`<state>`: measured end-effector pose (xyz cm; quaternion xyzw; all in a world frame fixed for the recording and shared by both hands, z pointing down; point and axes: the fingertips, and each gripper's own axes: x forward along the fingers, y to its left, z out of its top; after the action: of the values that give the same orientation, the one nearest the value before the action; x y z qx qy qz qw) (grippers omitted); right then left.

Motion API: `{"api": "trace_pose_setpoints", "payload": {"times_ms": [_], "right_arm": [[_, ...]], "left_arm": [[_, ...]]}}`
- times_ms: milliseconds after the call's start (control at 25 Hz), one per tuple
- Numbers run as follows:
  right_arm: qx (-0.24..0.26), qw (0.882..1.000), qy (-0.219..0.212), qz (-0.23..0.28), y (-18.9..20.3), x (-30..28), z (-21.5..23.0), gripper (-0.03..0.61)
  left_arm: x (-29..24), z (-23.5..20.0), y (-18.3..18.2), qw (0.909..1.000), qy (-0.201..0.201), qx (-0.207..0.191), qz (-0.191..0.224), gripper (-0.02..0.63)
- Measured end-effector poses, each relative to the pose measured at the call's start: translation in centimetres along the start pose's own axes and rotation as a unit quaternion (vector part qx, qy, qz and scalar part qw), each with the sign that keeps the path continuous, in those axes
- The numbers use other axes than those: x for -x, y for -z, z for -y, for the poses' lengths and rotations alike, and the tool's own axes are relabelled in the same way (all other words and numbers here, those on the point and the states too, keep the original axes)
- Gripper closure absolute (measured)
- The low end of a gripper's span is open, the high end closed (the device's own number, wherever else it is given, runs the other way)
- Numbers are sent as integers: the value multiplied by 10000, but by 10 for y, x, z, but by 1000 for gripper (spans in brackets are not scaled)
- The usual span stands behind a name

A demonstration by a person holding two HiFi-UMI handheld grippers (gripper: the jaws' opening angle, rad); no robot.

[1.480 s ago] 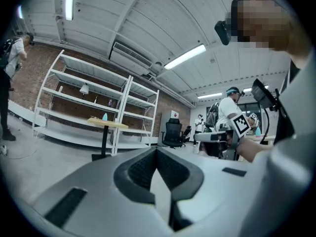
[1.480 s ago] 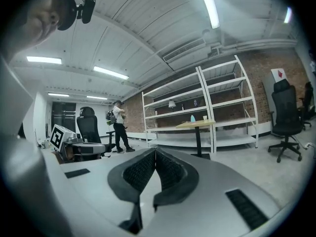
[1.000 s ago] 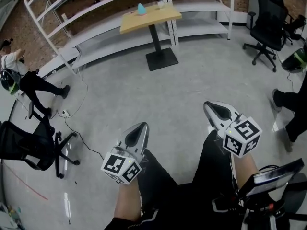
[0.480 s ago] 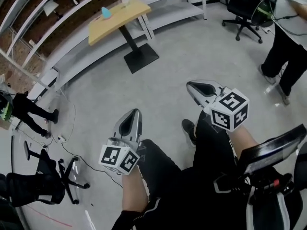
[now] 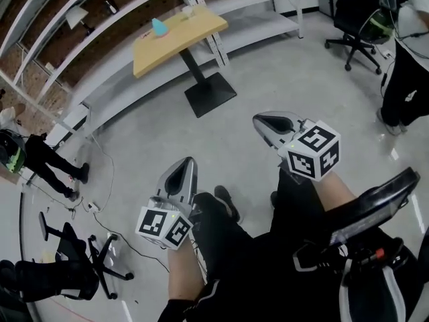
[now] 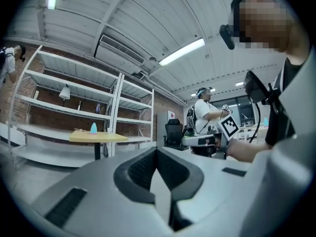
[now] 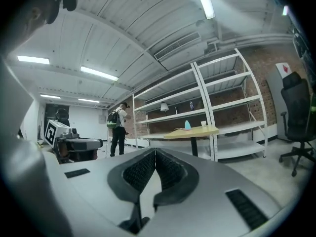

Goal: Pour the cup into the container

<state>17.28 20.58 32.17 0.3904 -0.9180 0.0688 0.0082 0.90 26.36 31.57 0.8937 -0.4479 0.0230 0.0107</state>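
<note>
A wooden table (image 5: pixel 194 33) stands far ahead by the shelves. On it are a small cyan container (image 5: pixel 159 27) and a small pale cup (image 5: pixel 188 10). Both grippers are held level over the bare floor, well short of the table. My left gripper (image 5: pixel 186 162) is shut with nothing in it. My right gripper (image 5: pixel 259 119) is also shut and empty. In the right gripper view the table (image 7: pixel 193 132) carries the cyan container (image 7: pixel 187 125) and the cup (image 7: pixel 203 124), beyond the closed jaws. The left gripper view shows the table (image 6: pixel 98 138) and the cyan container (image 6: pixel 94 128) in the distance.
White shelving (image 5: pixel 127 66) runs behind the table. Black office chairs stand at the upper right (image 5: pixel 358 12) and lower left (image 5: pixel 67 260). One person stands at the left (image 5: pixel 40 156), another at the right edge (image 5: pixel 409 79). A cable (image 5: pixel 110 210) lies on the floor.
The person carrying the grippers has walked across the floor. The table has shifted left and a little lower in the head view. Both grippers stay shut and empty.
</note>
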Motion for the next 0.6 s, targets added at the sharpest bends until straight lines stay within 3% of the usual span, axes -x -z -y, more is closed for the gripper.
{"api": "trace_pose_setpoints", "payload": {"times_ms": [600], "right_arm": [[214,9995,185,150,-56,-218,89,577]], "left_arm": [[-115,-200,-28,9998,-1,-175,131,621]]}}
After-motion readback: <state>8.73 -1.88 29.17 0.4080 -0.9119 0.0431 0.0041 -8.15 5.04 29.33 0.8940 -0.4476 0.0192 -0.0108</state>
